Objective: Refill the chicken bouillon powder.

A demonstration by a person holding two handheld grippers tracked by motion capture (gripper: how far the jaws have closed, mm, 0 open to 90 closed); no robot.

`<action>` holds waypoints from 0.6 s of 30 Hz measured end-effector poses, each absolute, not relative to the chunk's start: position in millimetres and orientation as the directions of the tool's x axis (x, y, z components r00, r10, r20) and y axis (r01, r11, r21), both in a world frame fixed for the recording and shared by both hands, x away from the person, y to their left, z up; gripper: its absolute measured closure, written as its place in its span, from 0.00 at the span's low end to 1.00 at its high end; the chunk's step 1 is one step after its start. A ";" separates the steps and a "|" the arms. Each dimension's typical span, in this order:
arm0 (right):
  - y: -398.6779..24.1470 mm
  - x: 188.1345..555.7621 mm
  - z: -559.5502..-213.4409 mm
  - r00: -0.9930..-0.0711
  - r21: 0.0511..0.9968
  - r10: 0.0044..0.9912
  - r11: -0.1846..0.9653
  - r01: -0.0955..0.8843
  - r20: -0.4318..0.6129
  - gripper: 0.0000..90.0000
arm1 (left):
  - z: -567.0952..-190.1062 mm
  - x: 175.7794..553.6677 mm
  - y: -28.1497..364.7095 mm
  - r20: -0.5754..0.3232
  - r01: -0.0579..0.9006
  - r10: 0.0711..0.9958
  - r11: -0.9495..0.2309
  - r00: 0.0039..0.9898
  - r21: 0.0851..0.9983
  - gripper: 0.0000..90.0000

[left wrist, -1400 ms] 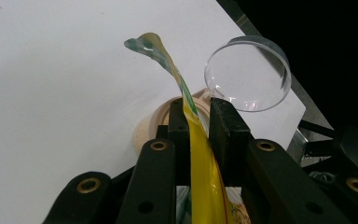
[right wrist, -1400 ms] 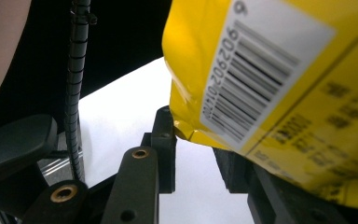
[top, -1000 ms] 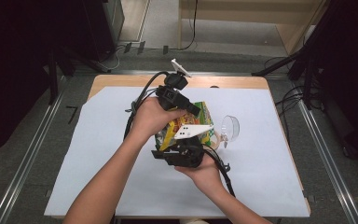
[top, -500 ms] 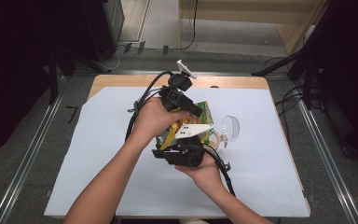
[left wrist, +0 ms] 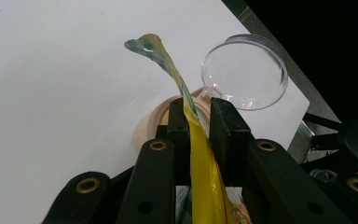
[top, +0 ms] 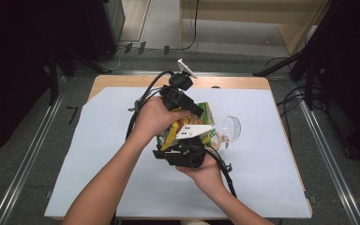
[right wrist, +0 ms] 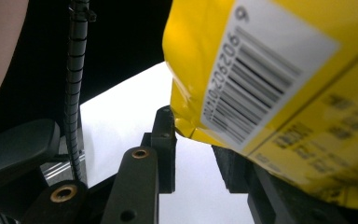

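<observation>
Yellow snack bag [left wrist: 200,172] clamped in left claw [left wrist: 198,116]; right claw [right wrist: 200,154] apart, bag edge between

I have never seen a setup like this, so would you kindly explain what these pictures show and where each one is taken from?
There is no robot here: a person holds a hand-held tool with two black fingers in each hand. The high view looks down on a table covered with a white sheet. The other two pictures come from small cameras riding on the tools, looking along their fingers.

Both tools work on a yellow snack bag above the table. In the left gripper view, the left gripper pinches the bag's thin sealed edge between its fingers. In the right gripper view, the right gripper has the barcode side of the bag at its fingers; whether it actually presses the bag is hard to tell.

On the sheet beside the bag lies a clear round dish, with a tan round thing next to it.
</observation>
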State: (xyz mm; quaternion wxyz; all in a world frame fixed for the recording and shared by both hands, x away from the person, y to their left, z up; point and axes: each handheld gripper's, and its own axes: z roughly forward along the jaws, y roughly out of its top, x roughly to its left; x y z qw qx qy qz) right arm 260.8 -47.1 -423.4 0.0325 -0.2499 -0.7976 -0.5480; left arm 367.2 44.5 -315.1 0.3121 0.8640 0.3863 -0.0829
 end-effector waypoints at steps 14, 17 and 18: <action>-45.6 258.0 -421.3 -0.874 0.859 0.359 0.274 0.433 0.326 0.80 | -315.6 370.4 47.7 -0.401 0.726 0.611 -0.501 0.682 0.470 0.87; -45.9 258.0 -420.7 -0.875 0.860 0.360 0.275 0.430 0.323 0.80 | -315.6 370.5 47.5 -0.402 0.727 0.612 -0.499 0.681 0.473 0.87; -45.8 258.1 -420.9 -0.875 0.860 0.360 0.275 0.431 0.323 0.80 | -315.8 370.6 47.5 -0.399 0.724 0.611 -0.502 0.684 0.473 0.87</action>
